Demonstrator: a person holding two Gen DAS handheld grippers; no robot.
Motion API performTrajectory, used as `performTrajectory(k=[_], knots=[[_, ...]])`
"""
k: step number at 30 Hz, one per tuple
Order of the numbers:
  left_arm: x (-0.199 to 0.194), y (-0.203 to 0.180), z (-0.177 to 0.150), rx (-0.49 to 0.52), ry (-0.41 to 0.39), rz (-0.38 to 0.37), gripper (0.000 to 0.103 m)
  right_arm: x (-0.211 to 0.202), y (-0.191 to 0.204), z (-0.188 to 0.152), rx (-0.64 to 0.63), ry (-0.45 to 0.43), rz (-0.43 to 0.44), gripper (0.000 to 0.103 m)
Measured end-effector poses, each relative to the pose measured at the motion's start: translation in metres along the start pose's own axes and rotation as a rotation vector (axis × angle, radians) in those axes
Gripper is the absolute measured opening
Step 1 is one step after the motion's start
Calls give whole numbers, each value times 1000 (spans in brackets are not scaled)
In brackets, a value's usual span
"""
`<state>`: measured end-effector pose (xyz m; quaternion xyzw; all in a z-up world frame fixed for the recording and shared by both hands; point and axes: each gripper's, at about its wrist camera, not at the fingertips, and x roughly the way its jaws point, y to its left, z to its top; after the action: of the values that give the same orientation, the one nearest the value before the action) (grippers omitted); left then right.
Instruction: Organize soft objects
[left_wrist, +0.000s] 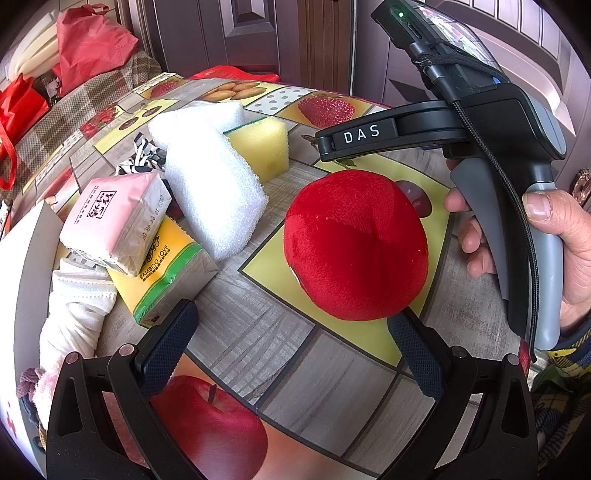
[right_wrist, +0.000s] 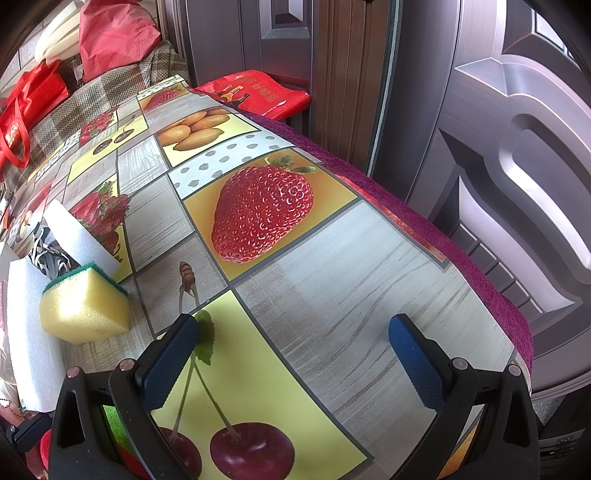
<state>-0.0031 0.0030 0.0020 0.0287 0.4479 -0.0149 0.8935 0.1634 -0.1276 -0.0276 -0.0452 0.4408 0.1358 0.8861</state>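
A red plush ball (left_wrist: 354, 243) lies on the fruit-print tablecloth (left_wrist: 295, 369), just beyond my open left gripper (left_wrist: 295, 332), nearer its right finger. To the left sit white foam blocks (left_wrist: 214, 192), a yellow sponge with a green back (left_wrist: 262, 144), a pink tissue pack (left_wrist: 114, 221) on a yellow tissue pack (left_wrist: 166, 273), and white cloth (left_wrist: 77, 314). My right gripper (right_wrist: 295, 347) is open and empty above the cloth; its body (left_wrist: 498, 147) shows at the right in the left wrist view. The sponge (right_wrist: 85, 306) and foam (right_wrist: 29, 332) lie to its left.
A white box edge (left_wrist: 22, 280) stands at the far left. Red bags (left_wrist: 92, 40) sit on a checked sofa behind the table. A red bag (right_wrist: 258, 92) lies past the far table edge. Brown doors (right_wrist: 517, 147) stand close on the right.
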Motion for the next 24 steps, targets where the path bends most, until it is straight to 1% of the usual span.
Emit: performTrajectory(k=[3,4,6,7,8,9,10,11,12,14,15,16,17,18,19,21,22,24], knots=[[-2,-1,0,1,-5,8,102,0,0,0,0,0,0,103],[-7,-2,-1,3,-25,13,102,0,0,0,0,0,0,103],[-32,-3,-4,-17,-129,-2,102,0,0,0,0,0,1,103],[-56,1,-8,-43,-208,-31,102,0,0,0,1,0,2,103],[-70,3,-12,-62,-255,-44,103,0,0,0,1,0,1,103],[-94,11,-19,-96,-323,-33,103,0,0,0,0,0,0,103],[-116,21,-29,-135,-389,6,103,0,0,0,0,0,0,103],[-132,31,-35,-168,-429,45,103,0,0,0,0,0,1,103],[-150,46,-45,-221,-470,105,103,0,0,0,0,0,0,103],[-181,85,-75,-385,-534,253,103,0,0,0,-1,0,0,103],[-194,105,-92,-473,-550,296,103,0,0,0,0,0,1,103],[-208,132,-115,-593,-563,325,103,0,0,0,0,0,1,103],[-214,149,-132,-669,-563,332,103,0,0,0,0,0,1,103],[-222,173,-155,-776,-556,336,103,0,0,0,0,0,1,103],[-225,187,-170,-846,-548,337,103,0,0,0,-1,0,0,103],[-226,212,-202,-987,-514,315,103,0,0,0,-1,0,0,103],[-223,222,-217,-1045,-499,281,103,0,0,0,-1,0,1,103],[-211,230,-228,-1088,-465,231,103,0,0,0,0,0,1,103]])
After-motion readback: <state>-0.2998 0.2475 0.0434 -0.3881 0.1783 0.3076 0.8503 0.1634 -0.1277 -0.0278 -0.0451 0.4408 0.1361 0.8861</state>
